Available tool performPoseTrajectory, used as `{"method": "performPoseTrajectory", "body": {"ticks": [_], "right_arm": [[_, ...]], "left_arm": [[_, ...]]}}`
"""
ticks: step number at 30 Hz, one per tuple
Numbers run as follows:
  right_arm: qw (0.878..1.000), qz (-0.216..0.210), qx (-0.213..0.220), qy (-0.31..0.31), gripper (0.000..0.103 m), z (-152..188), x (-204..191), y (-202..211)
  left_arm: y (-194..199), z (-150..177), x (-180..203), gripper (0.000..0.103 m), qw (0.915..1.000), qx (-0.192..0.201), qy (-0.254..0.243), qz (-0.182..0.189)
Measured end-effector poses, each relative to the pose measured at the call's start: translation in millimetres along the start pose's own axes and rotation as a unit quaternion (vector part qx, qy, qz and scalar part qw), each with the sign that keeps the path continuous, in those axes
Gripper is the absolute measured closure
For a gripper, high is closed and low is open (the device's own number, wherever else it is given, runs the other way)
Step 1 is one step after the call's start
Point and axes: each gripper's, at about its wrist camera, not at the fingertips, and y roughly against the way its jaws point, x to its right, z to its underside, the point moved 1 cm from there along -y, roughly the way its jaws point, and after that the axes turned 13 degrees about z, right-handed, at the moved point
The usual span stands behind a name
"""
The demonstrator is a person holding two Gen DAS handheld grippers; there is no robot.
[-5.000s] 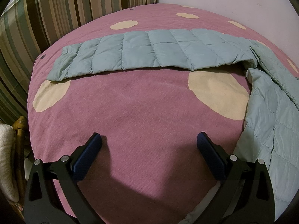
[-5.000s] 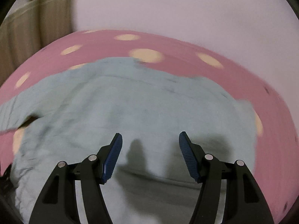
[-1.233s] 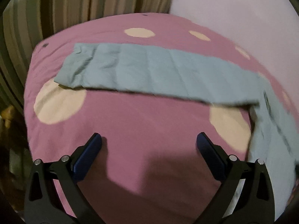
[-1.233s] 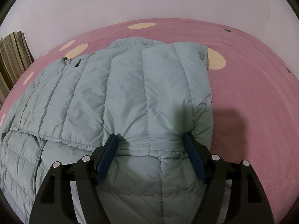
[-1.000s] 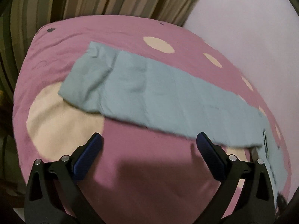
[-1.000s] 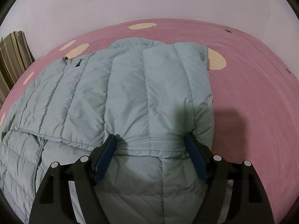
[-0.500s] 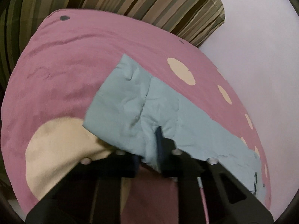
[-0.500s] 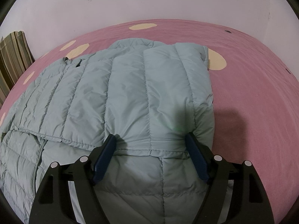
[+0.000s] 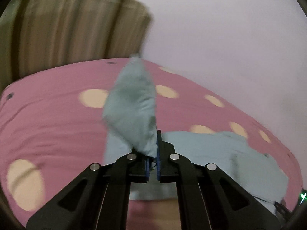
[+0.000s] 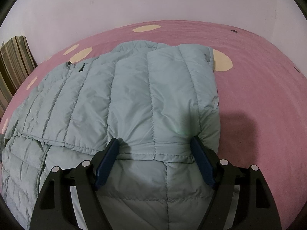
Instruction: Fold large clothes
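A pale blue quilted puffer jacket (image 10: pixel 134 99) lies on a pink bed cover with cream dots (image 10: pixel 264 88). One sleeve is folded across the jacket's front. My right gripper (image 10: pixel 155 153) is open, its fingers pressed down on either side of that folded sleeve's cuff. My left gripper (image 9: pixel 152 153) is shut on the end of the other sleeve (image 9: pixel 132 107) and holds it lifted above the bed (image 9: pixel 48 118). The jacket body (image 9: pixel 220 149) lies beyond it to the right.
A striped brown and green curtain (image 9: pixel 67 28) hangs behind the bed on the left, and also shows in the right wrist view (image 10: pixel 13 57). A plain pale wall (image 10: pixel 153 3) runs along the bed's far side.
My left gripper moved up to the sleeve end, closed on it and lifted it off the bed, swinging toward the jacket. My right gripper has stayed still on the folded sleeve.
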Motion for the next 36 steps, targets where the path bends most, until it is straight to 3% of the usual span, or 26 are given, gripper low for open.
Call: {"method": "performPoseTrajectory", "body": {"ticks": [3, 8, 16, 19, 20, 21, 23, 24, 26, 29, 32, 36], "right_arm": [[1.0, -0.002, 0.0, -0.003, 0.027, 0.7, 0.0, 0.7], [1.0, -0.005, 0.001, -0.008, 0.027, 1.6, 0.7, 1.7], [1.0, -0.011, 0.002, -0.014, 0.026, 3.3, 3.0, 3.0], [1.0, -0.013, 0.001, -0.015, 0.026, 3.6, 3.1, 3.0], [1.0, -0.014, 0.001, -0.016, 0.026, 3.7, 3.2, 2.8], [1.0, -0.015, 0.001, -0.016, 0.026, 3.6, 3.3, 2.8], [1.0, -0.017, 0.001, -0.017, 0.025, 3.9, 3.5, 3.1], [1.0, -0.016, 0.001, -0.017, 0.025, 3.7, 3.2, 3.2], [1.0, -0.016, 0.001, -0.017, 0.025, 4.0, 3.0, 3.7], [1.0, -0.016, 0.0, -0.02, 0.026, 1.8, 3.1, 6.6], [1.0, -0.016, 0.011, -0.023, 0.026, -3.4, 0.4, 25.5], [0.996, -0.074, 0.019, -0.045, 0.026, -15.7, -14.2, 48.7]], "left_arm": [[-23.3, 7.2, 60.3, 0.099, 0.9982, -0.023, -0.034, 0.044], [-60.5, 36.6, 166.3, 0.099, 0.9856, -0.07, -0.101, 0.116], [-115.4, 109.7, 256.5, 0.099, 0.963, -0.15, -0.164, 0.152], [-130.5, 131.8, 270.8, 0.096, 0.9505, -0.191, -0.187, 0.159], [-132.2, 136.3, 275.1, 0.083, 0.9477, -0.197, -0.194, 0.16], [-127.4, 142.2, 278.7, 0.063, 0.9454, -0.199, -0.2, 0.164], [-115.0, 143.8, 279.4, 0.044, 0.9443, -0.185, -0.211, 0.172], [-107.3, 142.9, 279.8, 0.04, 0.9436, -0.176, -0.217, 0.178], [-94.7, 143.7, 284.0, 0.036, 0.9401, -0.169, -0.231, 0.185], [-78.5, 132.4, 278.6, 0.035, 0.9413, -0.16, -0.228, 0.191], [-60.9, 117.1, 258.1, 0.034, 0.9487, -0.147, -0.214, 0.18], [-51.5, 98.4, 216.4, 0.033, 0.9621, -0.129, -0.191, 0.146]]}}
